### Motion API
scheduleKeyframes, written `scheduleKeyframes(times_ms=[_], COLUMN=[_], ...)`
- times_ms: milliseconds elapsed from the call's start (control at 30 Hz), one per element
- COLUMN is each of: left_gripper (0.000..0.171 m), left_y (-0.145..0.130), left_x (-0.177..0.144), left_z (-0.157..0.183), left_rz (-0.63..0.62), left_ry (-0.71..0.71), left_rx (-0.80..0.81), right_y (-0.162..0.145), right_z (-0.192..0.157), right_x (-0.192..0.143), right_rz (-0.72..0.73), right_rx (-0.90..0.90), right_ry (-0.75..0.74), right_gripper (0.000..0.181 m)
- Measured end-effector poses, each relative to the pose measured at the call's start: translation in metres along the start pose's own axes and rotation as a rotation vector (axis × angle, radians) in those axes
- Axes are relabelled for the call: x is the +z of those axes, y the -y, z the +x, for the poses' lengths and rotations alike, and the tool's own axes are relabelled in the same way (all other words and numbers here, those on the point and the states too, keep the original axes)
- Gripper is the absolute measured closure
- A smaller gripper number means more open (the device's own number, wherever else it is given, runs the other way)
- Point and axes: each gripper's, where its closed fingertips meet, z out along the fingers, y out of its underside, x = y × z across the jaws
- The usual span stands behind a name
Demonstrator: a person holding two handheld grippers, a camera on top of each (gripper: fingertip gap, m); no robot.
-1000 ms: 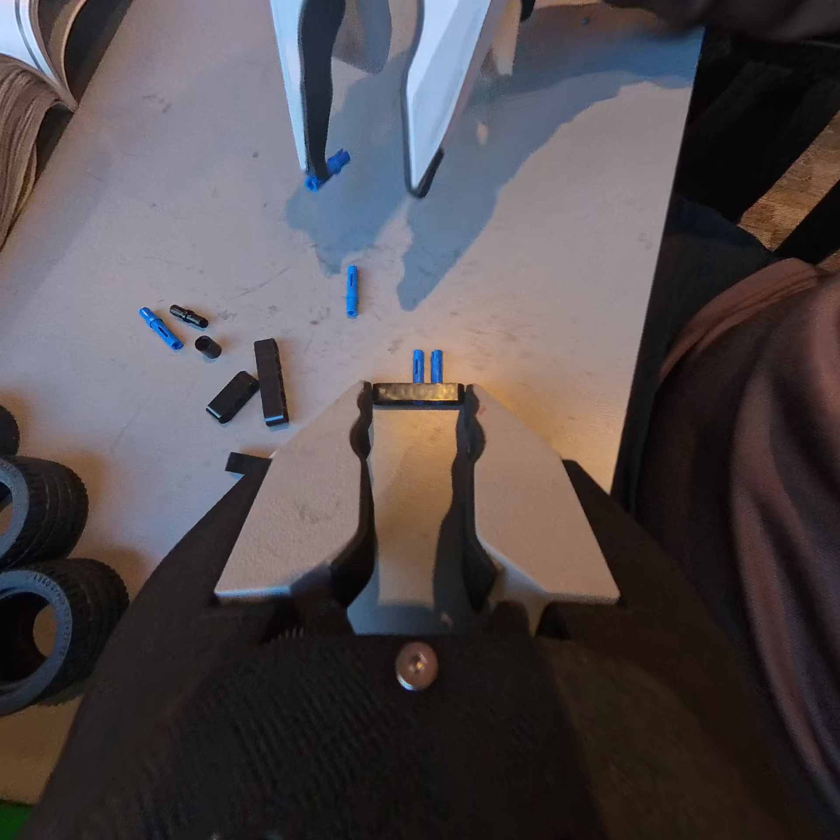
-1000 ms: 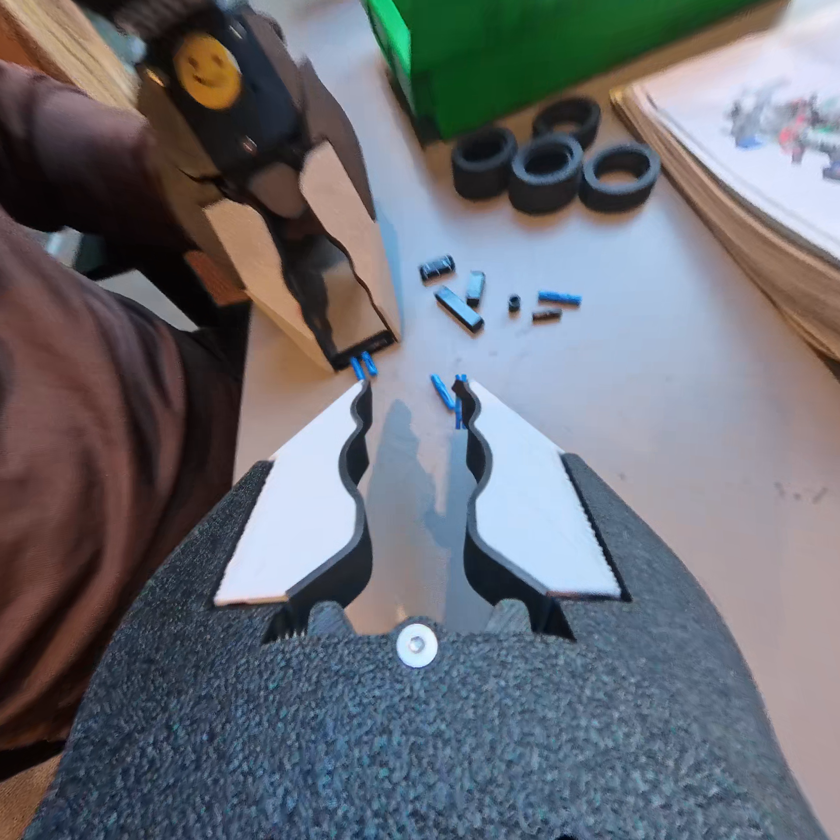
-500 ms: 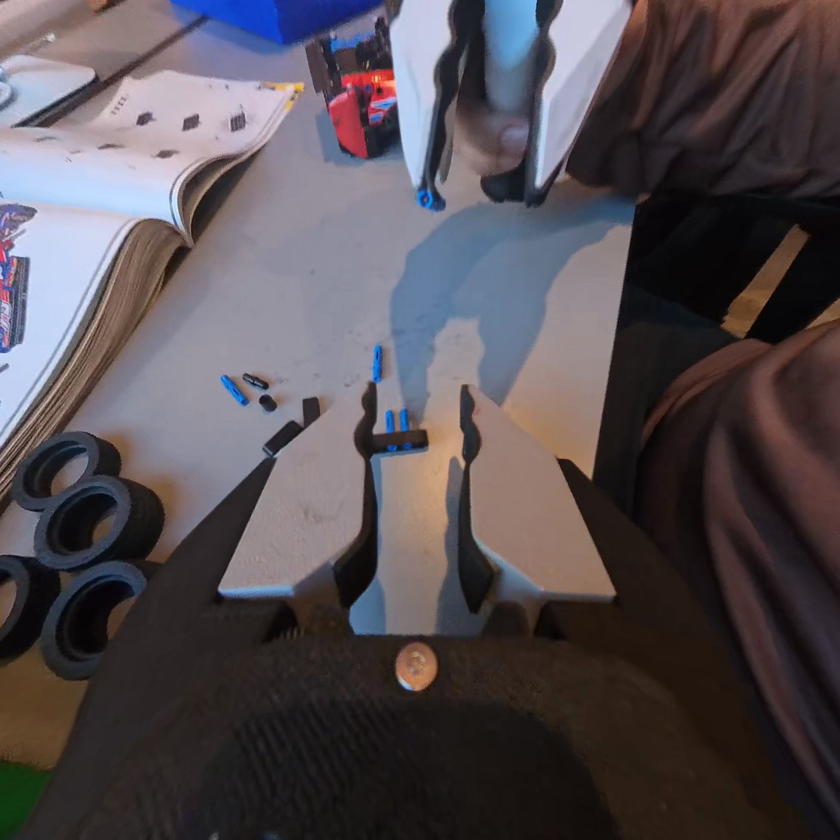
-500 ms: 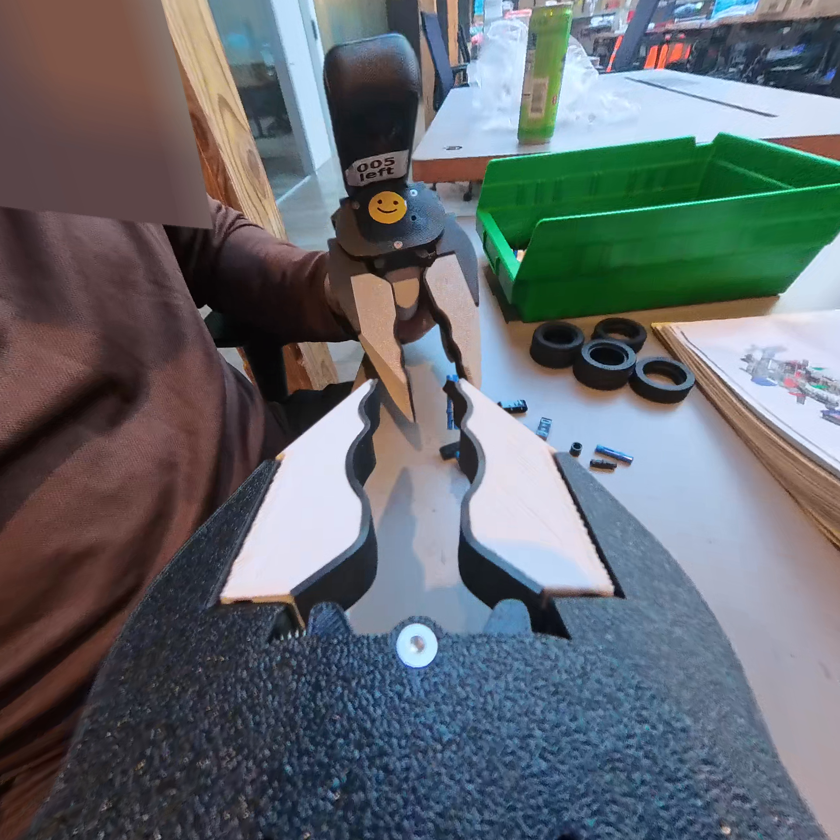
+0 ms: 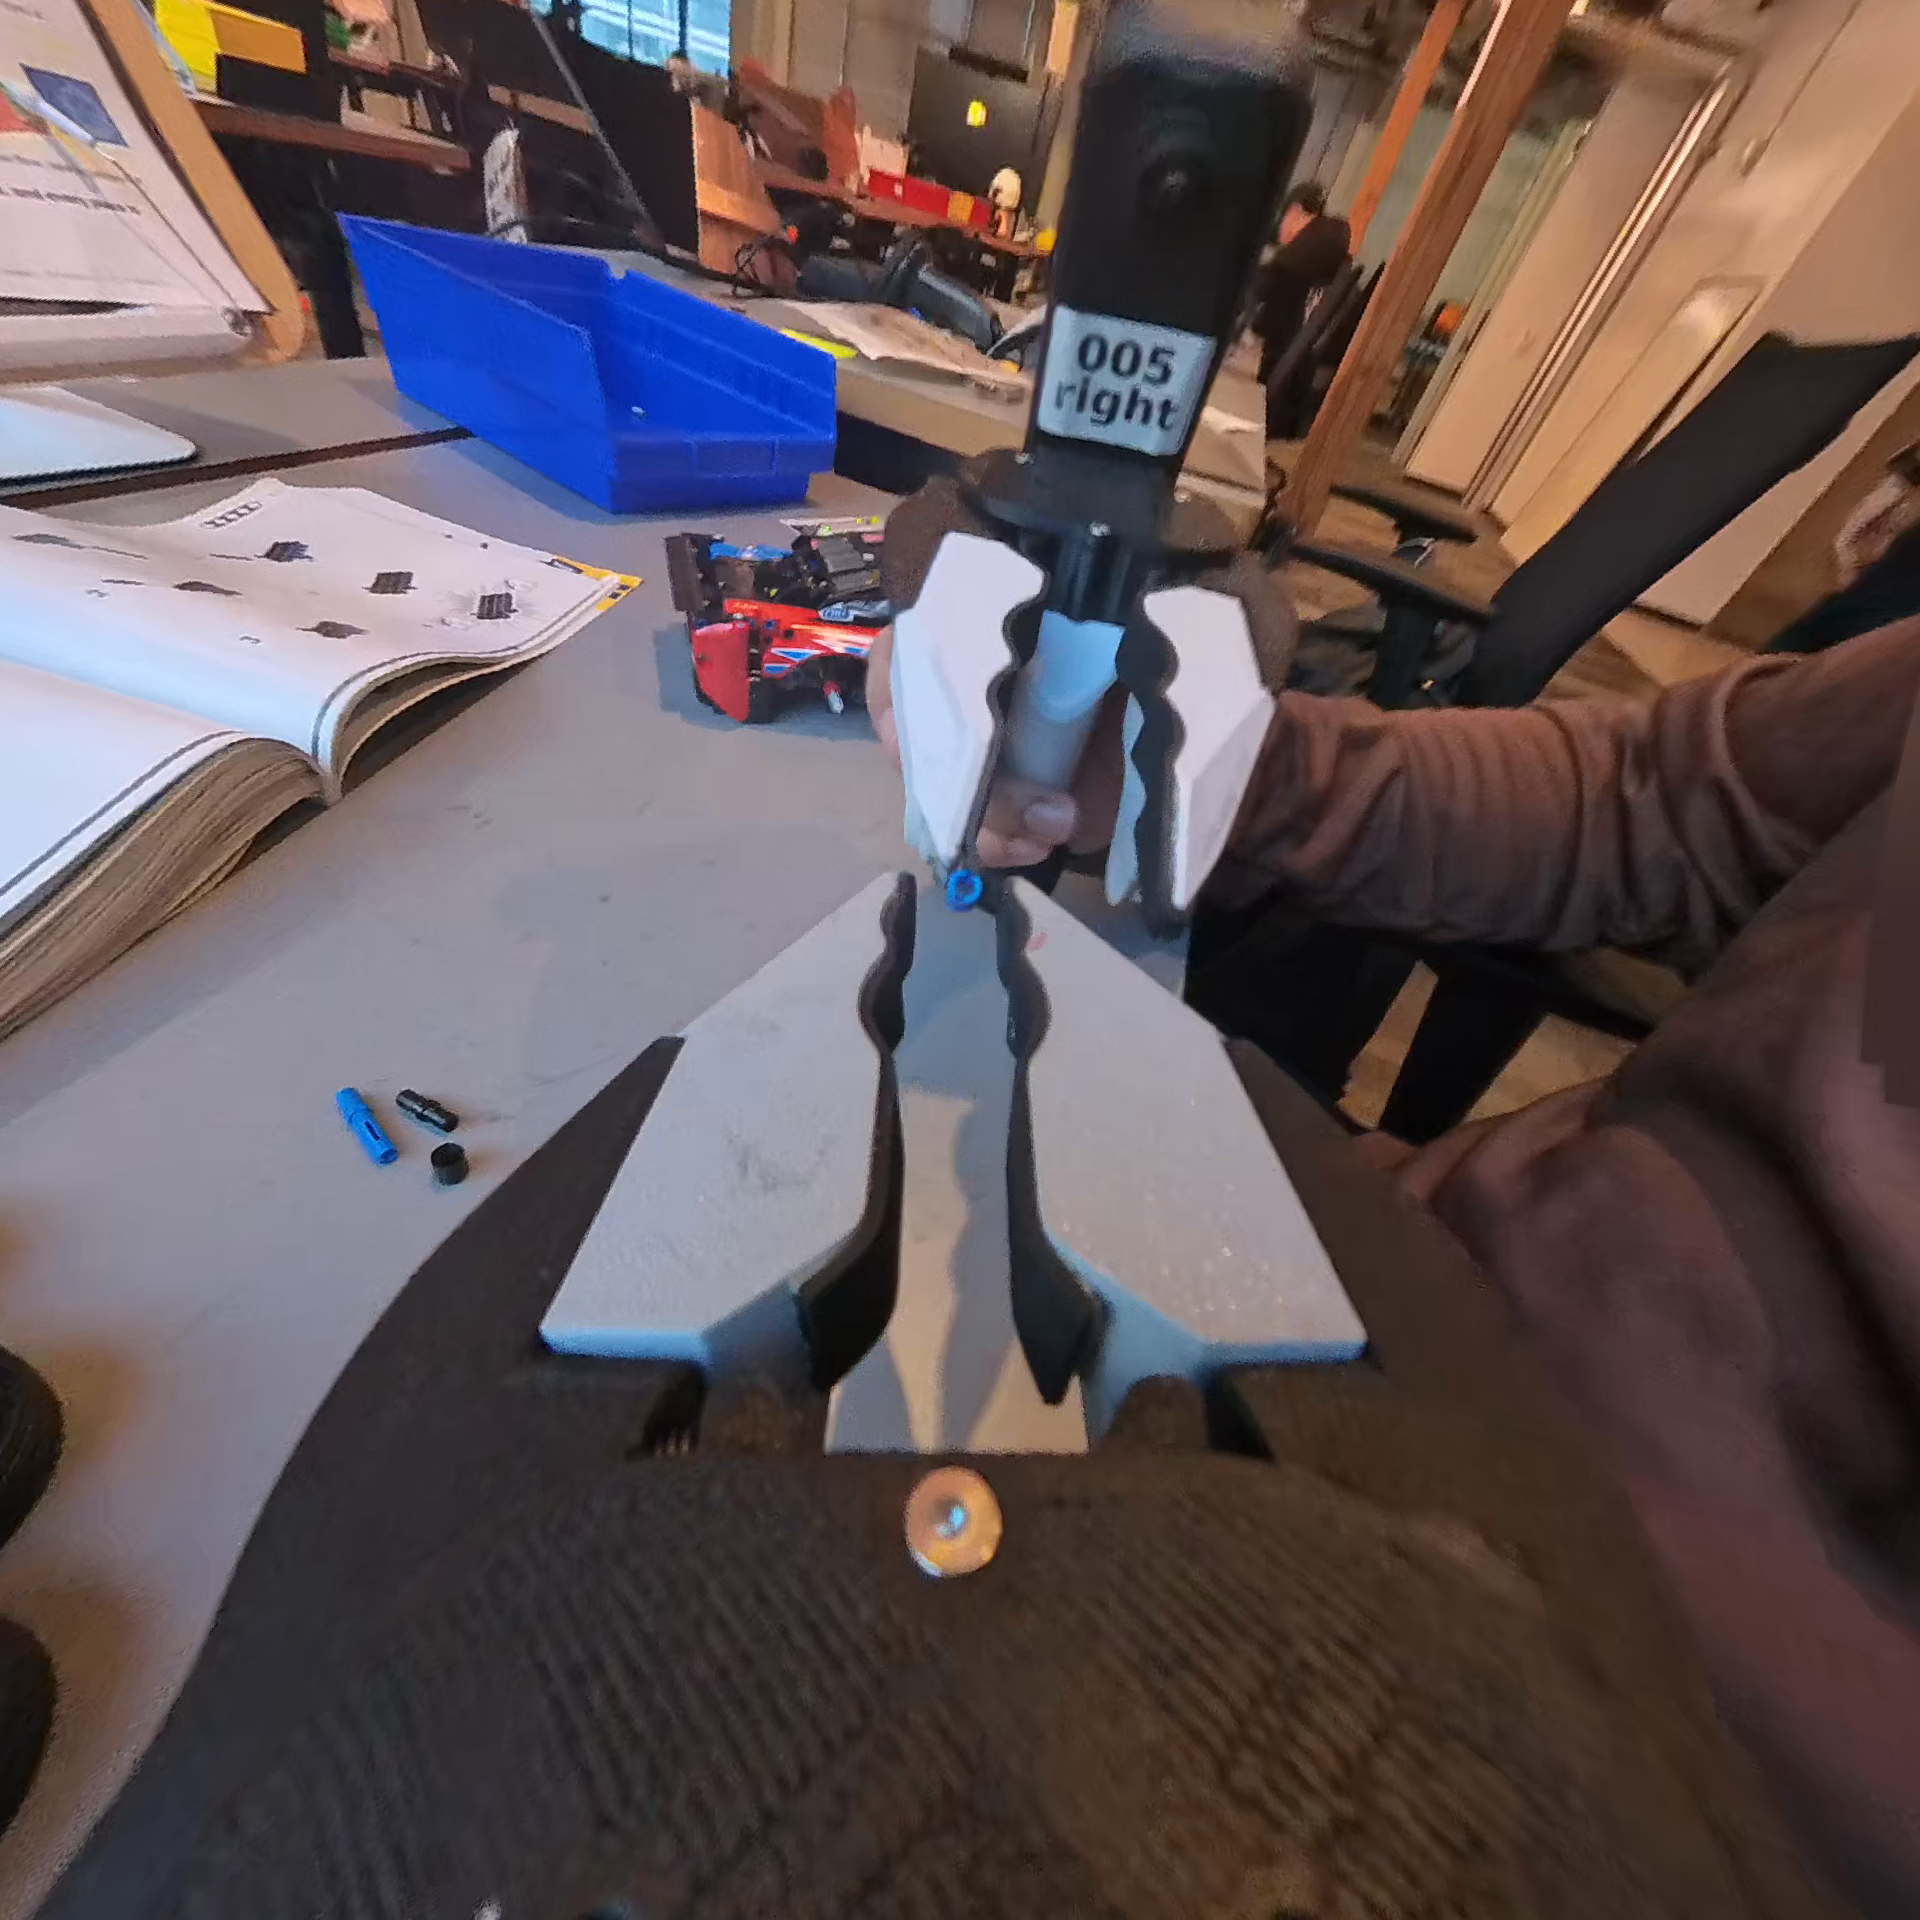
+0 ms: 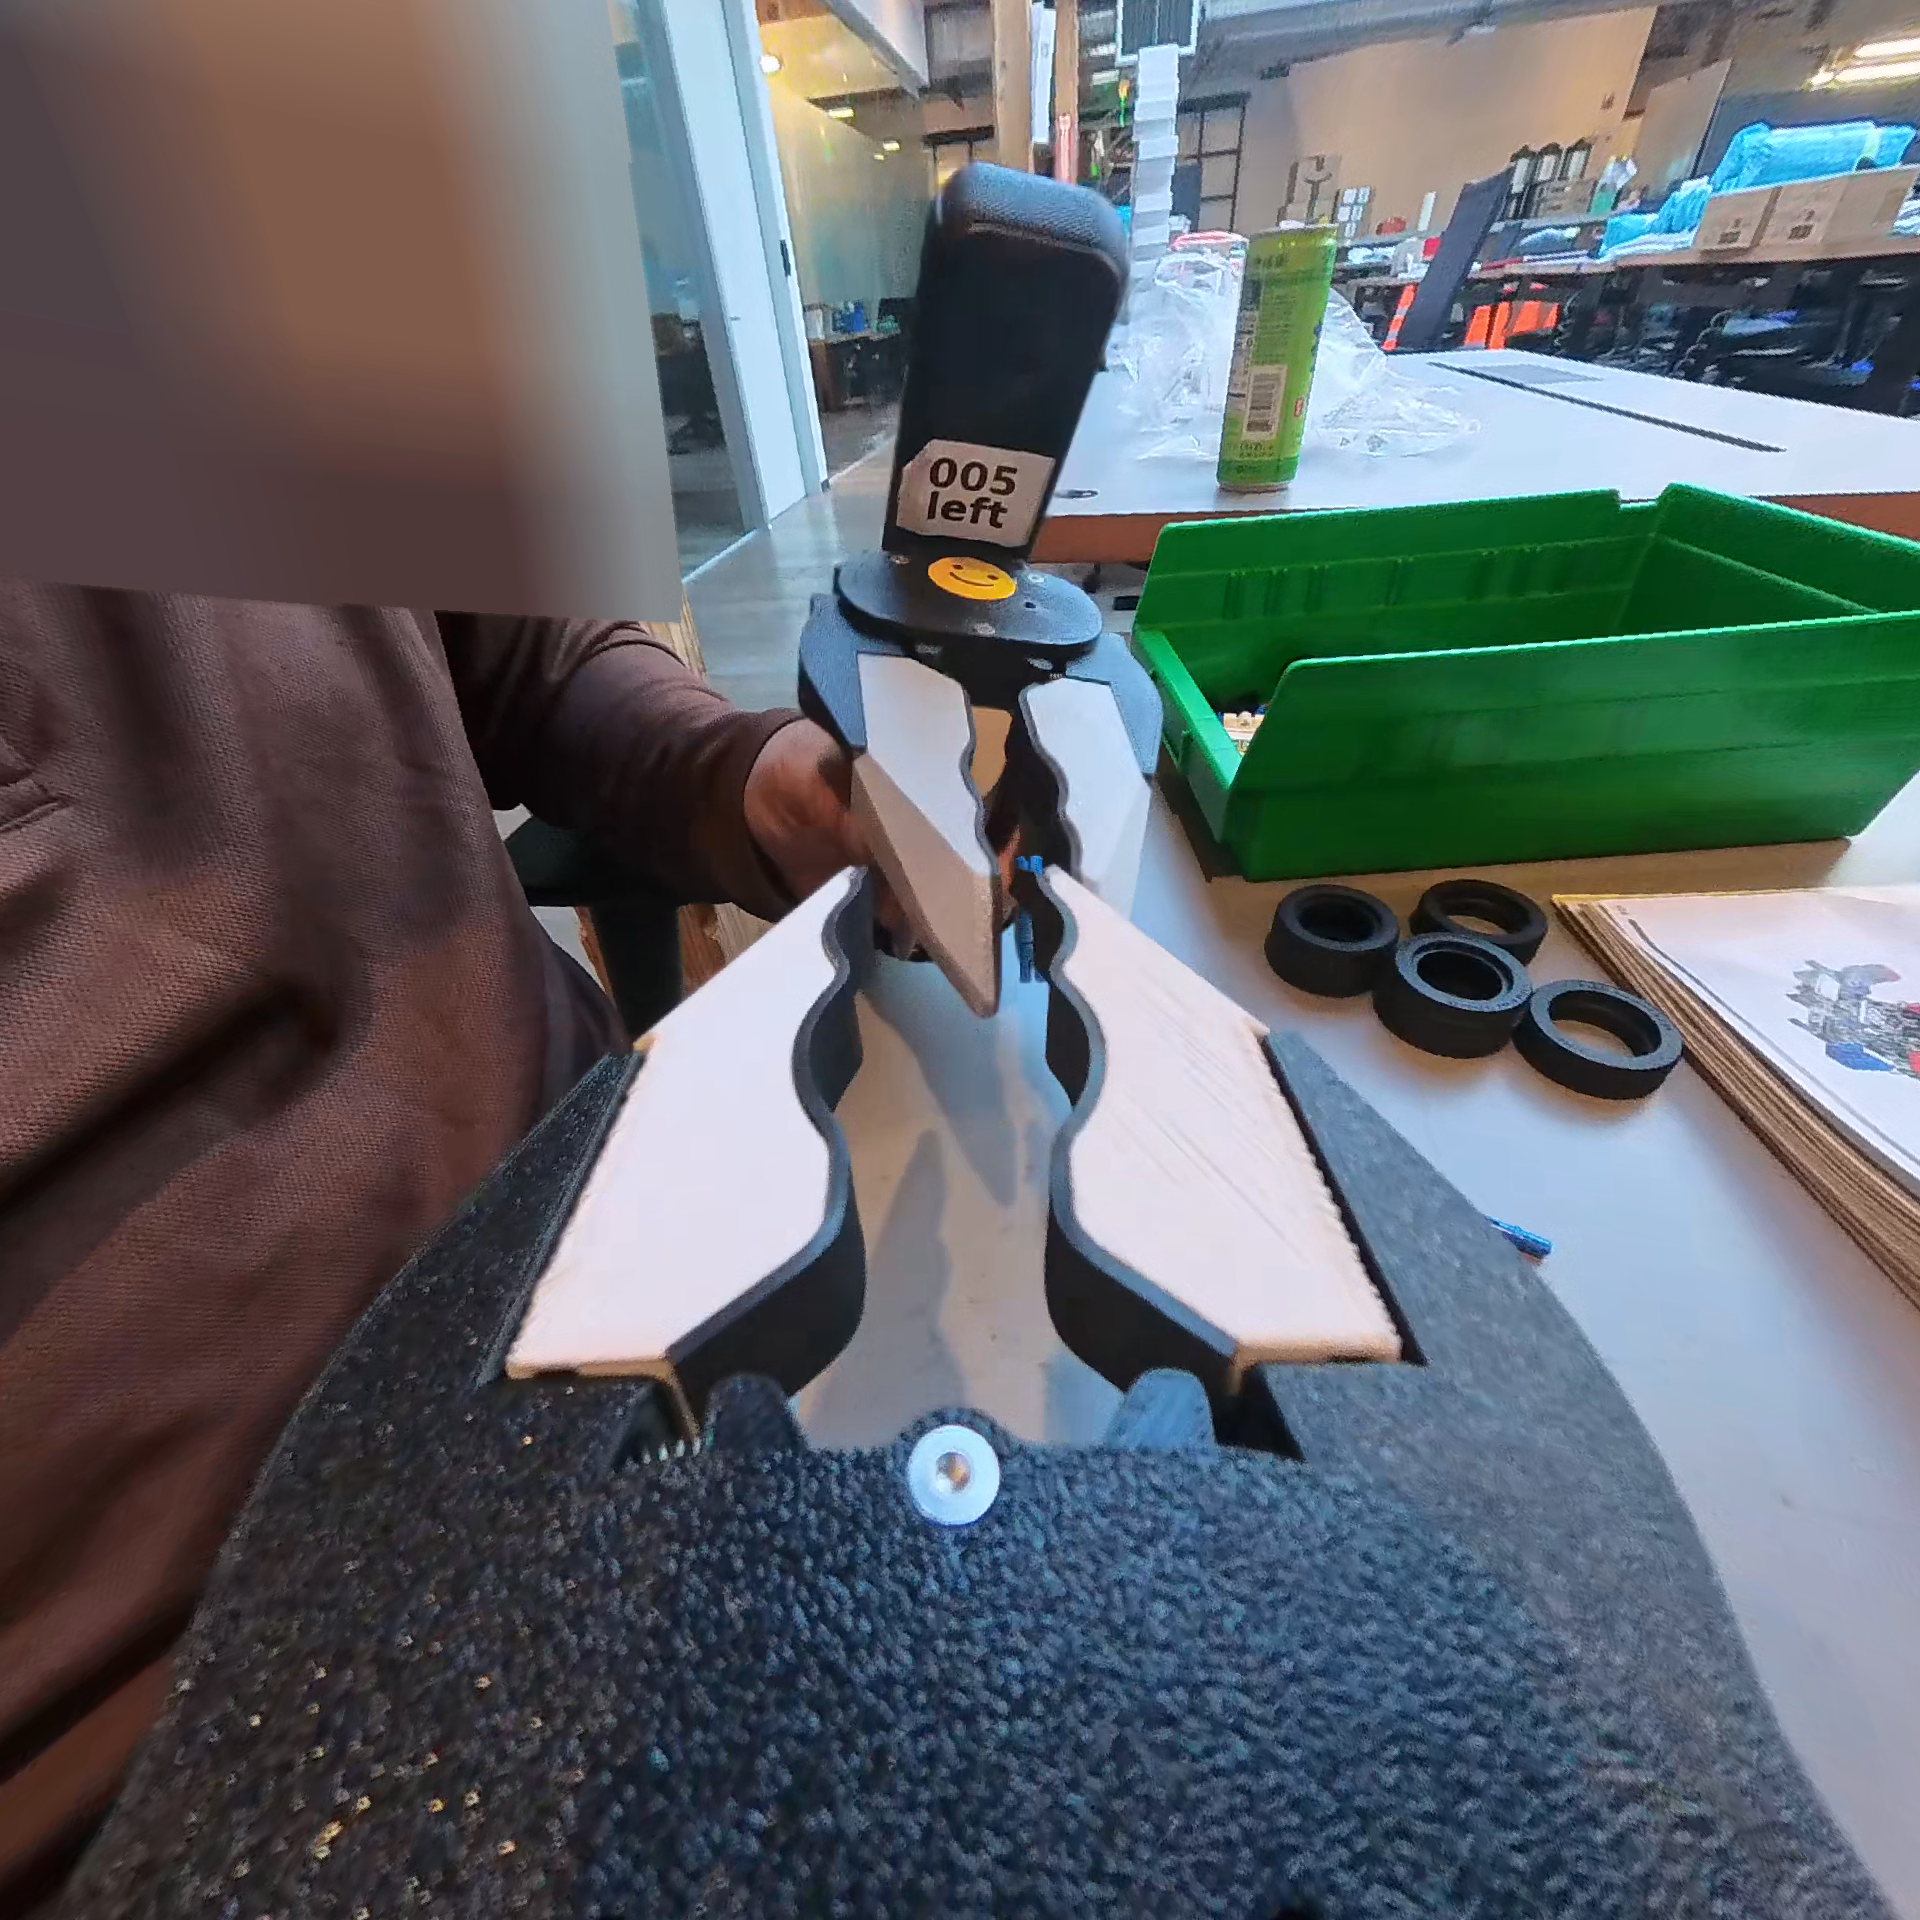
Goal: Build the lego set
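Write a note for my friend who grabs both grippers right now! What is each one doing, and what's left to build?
Left gripper: raised off the table, jaws narrow; I cannot tell whether it grips anything.
Right gripper: raised facing it, tips almost meeting, jaws open, with a small blue pin at one fingertip.
Parts: a loose blue pin, black pin and black bush lie on the table; four tyres sit by the green bin.
Done: red car body partly built, beyond the open manual.
Left: fit the pins; tyres not yet on.
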Motion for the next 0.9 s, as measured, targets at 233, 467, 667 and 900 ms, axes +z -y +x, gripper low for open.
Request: scheduleKeyframes(times_ms=[233,467,667,900], left_gripper=[0.167,0.168,0.169,0.169], left_y=[-0.005,-0.022,-0.042,-0.024], left_x=[-0.001,0.002,-0.015,0.003], left_z=[-0.001,-0.007,-0.022,-0.002], left_rz=[-0.003,-0.138,-0.223,-0.208], left_ry=[-0.021,0.070,0.077,0.102], left_rx=[-0.048,0.090,0.061,0.244], right_y=[-0.007,-0.019,0.044,-0.013], right_z=[0.006,0.008,0.024,0.014], right_x=[0.003,-0.003,-0.086,-0.034], right_rz=[-0.080,-0.189,0.065,-0.261], right_rx=[-0.058,-0.124,-0.150,-0.217], right_ry=[-0.074,-0.126,-0.292,-0.260], right_gripper=[0.162,0.166,0.152,0.133])
